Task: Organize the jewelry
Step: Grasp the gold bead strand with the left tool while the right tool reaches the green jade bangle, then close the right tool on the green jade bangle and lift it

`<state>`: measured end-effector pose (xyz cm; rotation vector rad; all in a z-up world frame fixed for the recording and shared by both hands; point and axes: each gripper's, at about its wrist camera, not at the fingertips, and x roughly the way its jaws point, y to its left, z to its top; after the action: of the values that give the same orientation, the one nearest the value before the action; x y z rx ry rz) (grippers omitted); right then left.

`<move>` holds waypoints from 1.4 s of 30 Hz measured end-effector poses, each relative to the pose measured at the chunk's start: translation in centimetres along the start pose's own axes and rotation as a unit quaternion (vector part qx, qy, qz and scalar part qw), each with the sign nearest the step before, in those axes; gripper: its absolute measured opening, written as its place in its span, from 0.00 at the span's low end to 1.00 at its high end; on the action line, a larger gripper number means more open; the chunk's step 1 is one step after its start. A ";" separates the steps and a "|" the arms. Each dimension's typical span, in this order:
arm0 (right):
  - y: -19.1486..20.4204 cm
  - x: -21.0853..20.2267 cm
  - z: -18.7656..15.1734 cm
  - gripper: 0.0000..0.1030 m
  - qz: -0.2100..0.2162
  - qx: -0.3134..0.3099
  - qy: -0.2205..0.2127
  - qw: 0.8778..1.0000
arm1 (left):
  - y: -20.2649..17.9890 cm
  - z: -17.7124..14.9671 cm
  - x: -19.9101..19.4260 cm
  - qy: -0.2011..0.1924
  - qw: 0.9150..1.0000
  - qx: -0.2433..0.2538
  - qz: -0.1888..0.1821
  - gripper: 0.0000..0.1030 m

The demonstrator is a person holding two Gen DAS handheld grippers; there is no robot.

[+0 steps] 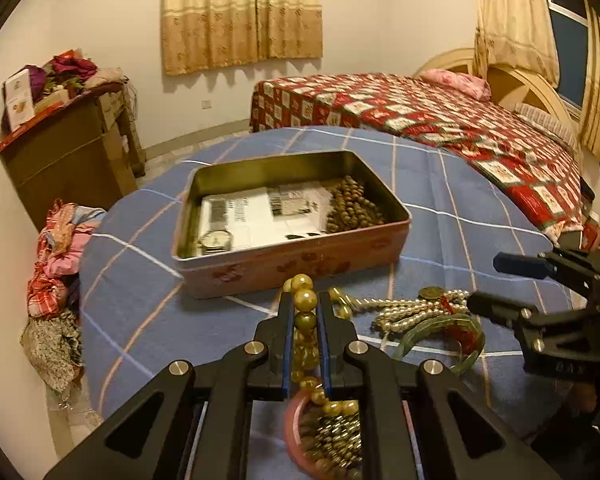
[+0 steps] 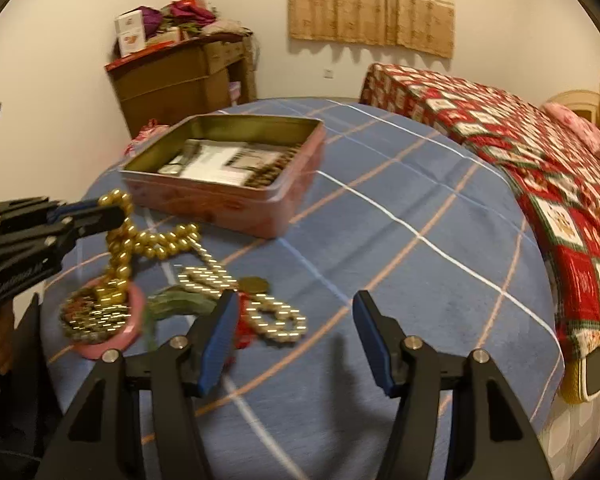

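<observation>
Left tongs [image 1: 305, 312] clench a strand of glossy golden beads [image 1: 305, 299]; right tongs [image 2: 294, 340] gape, holding nothing.

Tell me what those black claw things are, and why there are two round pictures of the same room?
They are grabbing tools. A person holds one in each hand, and each carries a small camera looking along its two fingers, so you get two round pictures.

The left tool's camera shows the left gripper pinching a gold bead necklace. The right tool's camera shows the right gripper open, holding nothing.

Everything sits on a blue checked cloth. There is a pink tin box with a watch, brown beads and papers inside. Nearby lie a pearl necklace, a green bangle and a pink dish of beads.
</observation>
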<state>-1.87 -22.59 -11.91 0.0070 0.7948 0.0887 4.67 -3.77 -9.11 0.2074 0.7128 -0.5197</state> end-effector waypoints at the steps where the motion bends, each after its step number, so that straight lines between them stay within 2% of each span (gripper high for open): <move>1: 0.5 -0.2 0.0 0.60 0.006 -0.005 -0.001 1.000 | 0.3 -0.1 -0.4 -0.003 1.000 -0.003 0.003 0.09; 5: 2.2 0.2 -0.5 0.58 0.020 -0.028 0.016 0.999 | 1.7 -0.2 -1.7 -0.017 1.000 -0.023 0.010 0.09; 11: 2.8 1.7 -1.4 0.30 0.015 -0.043 0.056 0.997 | 2.6 0.1 -2.3 -0.029 0.999 -0.031 0.012 0.09; 15: 2.8 1.3 -1.6 0.13 0.023 -0.044 0.055 0.997 | 2.7 0.1 -2.4 -0.030 0.999 -0.037 0.006 0.09; 23: 3.0 -0.3 -1.1 0.11 0.018 -0.046 0.030 0.998 | 2.9 1.0 -4.3 -0.055 0.998 -0.040 0.006 0.09; 30: 3.5 -2.5 0.3 0.11 0.005 -0.055 -0.012 0.998 | 2.7 1.2 -4.7 -0.059 0.998 -0.037 0.003 0.09; 36: 1.6 -3.5 1.4 0.11 0.003 -0.029 -0.033 0.999 | 2.6 1.4 -4.8 -0.063 0.997 -0.037 0.002 0.09; 42: 1.2 -3.1 1.6 0.11 0.007 -0.027 -0.027 0.999 | 2.4 1.3 -4.4 -0.053 0.998 -0.033 -0.001 0.09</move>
<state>-2.99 -21.59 -8.48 -0.0371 0.7385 0.1226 3.86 -0.55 -5.21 0.1175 0.6250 -0.5042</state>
